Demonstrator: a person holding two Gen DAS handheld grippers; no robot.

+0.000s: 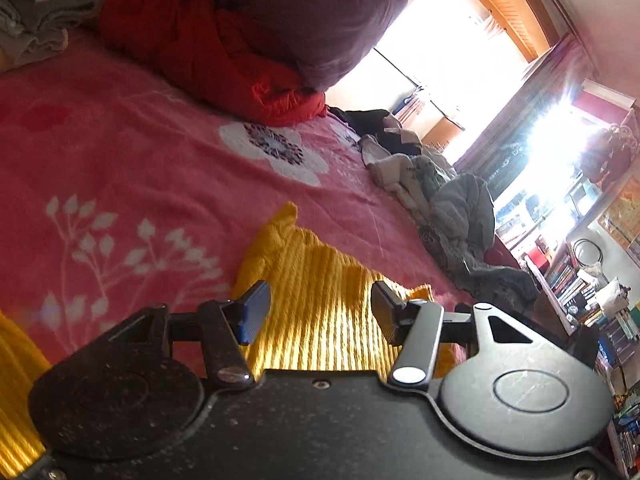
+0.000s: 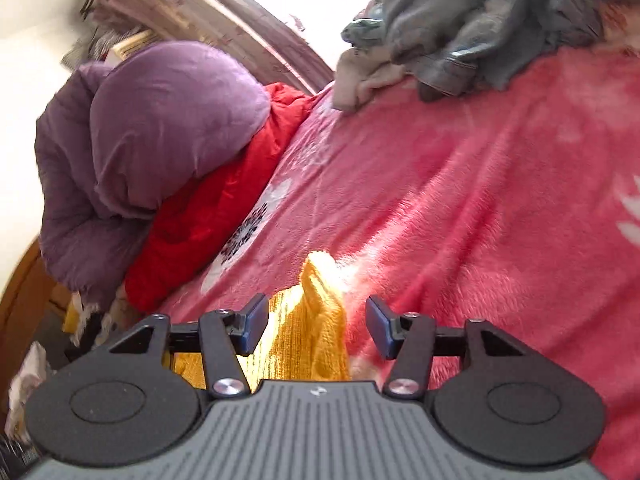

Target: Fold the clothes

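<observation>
Bedroom, mid-fold: yellow knit sweater (image 1: 316, 280) lies on pink floral bed cover (image 1: 120, 152). Left claw (image 1: 320, 316) wide, empty, hovering over ribbed body. Right claw (image 2: 318, 326) also wide, empty, bunched yellow edge between fingers. My judgement: I pinch single layer at each edge, lift evenly, avoid snagging cover beneath.

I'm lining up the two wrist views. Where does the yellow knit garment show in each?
Left wrist: yellow knit garment lies low centre, between the open fingers of the left gripper.
Right wrist: it bunches low centre, between the open fingers of the right gripper.
Shared landmark: the red jacket under the purple bedding.
</observation>
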